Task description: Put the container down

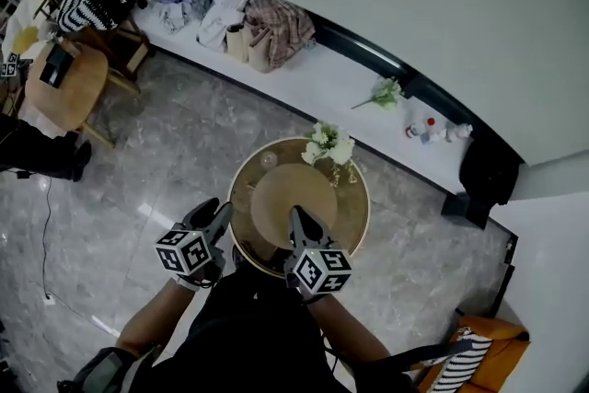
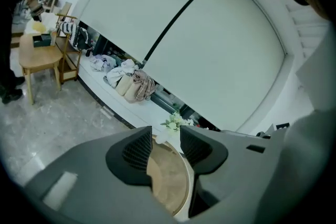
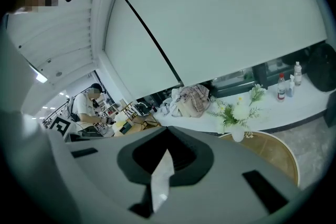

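A round tan container (image 1: 294, 193) with a pale rim lies in the middle of a small round table (image 1: 365, 198). My left gripper (image 1: 219, 212) is at the table's left edge. In the left gripper view its jaws (image 2: 167, 139) stand partly apart, and the container (image 2: 168, 181) shows in the gap with no pad seen pressing on it. My right gripper (image 1: 296, 216) points over the container's near edge. In the right gripper view it (image 3: 168, 147) is shut on a thin white strip (image 3: 160, 178); I cannot tell whether that strip belongs to the container.
A vase of white flowers (image 1: 329, 143) stands at the table's far rim. Behind it a low white ledge (image 1: 304, 78) carries clothes, bags (image 1: 248, 28) and small bottles (image 1: 428, 132). A wooden chair (image 1: 69, 83) stands far left, and a person (image 3: 90, 105) sits beyond.
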